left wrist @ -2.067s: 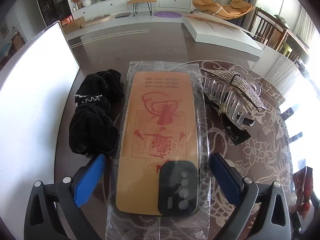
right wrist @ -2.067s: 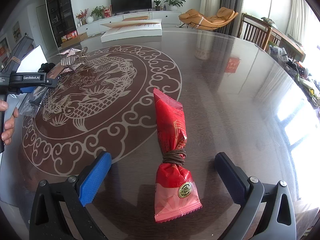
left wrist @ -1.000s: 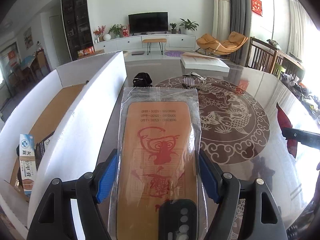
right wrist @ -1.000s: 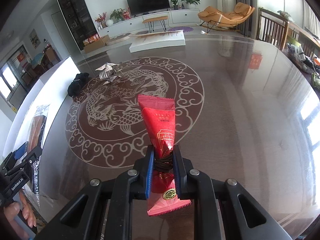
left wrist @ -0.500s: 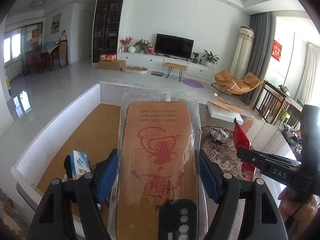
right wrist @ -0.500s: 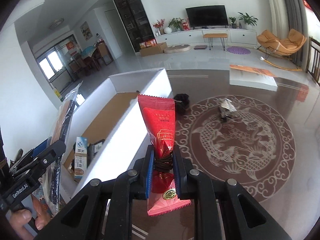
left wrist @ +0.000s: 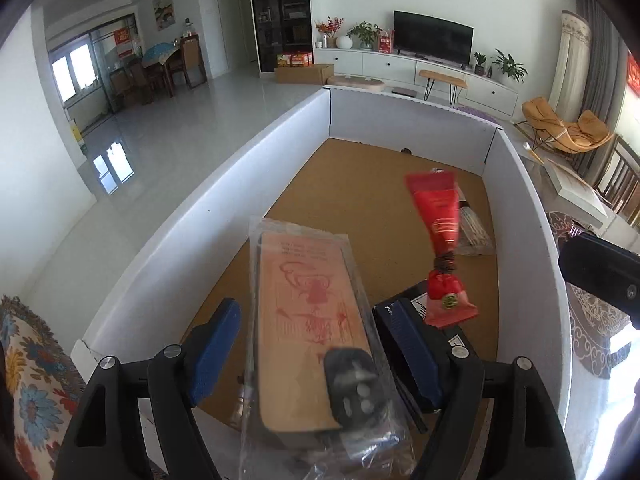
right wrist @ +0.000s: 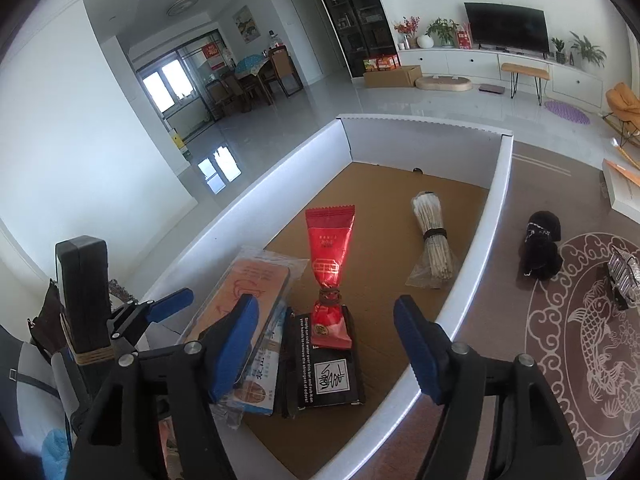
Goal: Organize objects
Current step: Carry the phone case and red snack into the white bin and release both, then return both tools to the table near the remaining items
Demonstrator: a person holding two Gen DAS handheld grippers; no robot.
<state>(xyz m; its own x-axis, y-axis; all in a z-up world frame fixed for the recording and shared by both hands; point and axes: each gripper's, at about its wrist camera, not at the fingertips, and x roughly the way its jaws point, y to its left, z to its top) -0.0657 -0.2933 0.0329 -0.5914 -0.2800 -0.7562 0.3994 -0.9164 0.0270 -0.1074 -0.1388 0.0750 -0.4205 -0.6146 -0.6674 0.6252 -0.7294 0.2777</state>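
We had both tools over the white box point(left wrist: 208, 216), and the step in hand was the release into it; to do it well, we judged, each piece should fall clear of the pads onto the brown floor of the box, and each tool should then lift straight out without catching a wall or the other tool.

On the left, the left tool point(left wrist: 316, 354) had just been widening its jaws. The bagged phone case point(left wrist: 308, 320) was between them, but a gap showed at each pad, so we took it as let go and blurred in its fall. It was a flat orange-brown slab with a red print and a dark camera block at its near end, sealed in a loose clear sleeve. The sleeve looked slippery and might snag on a pad.

Further right, the right tool point(right wrist: 326, 354) had also just been opening, and stood wide with nothing pressed. The red snack packet point(right wrist: 330, 276) was between the jaws without touching them, its lower end at the black packet point(right wrist: 324, 372) in the box. It was glossy, pinched at the waist by a dark band. A tied bundle of cotton swabs point(right wrist: 434, 240) lay deeper in the box, apart from both.

Outside the right wall, on the desk point(right wrist: 500, 320), a black scrunchie point(right wrist: 540, 244) and a sparkly hair claw point(right wrist: 624, 276) waited.
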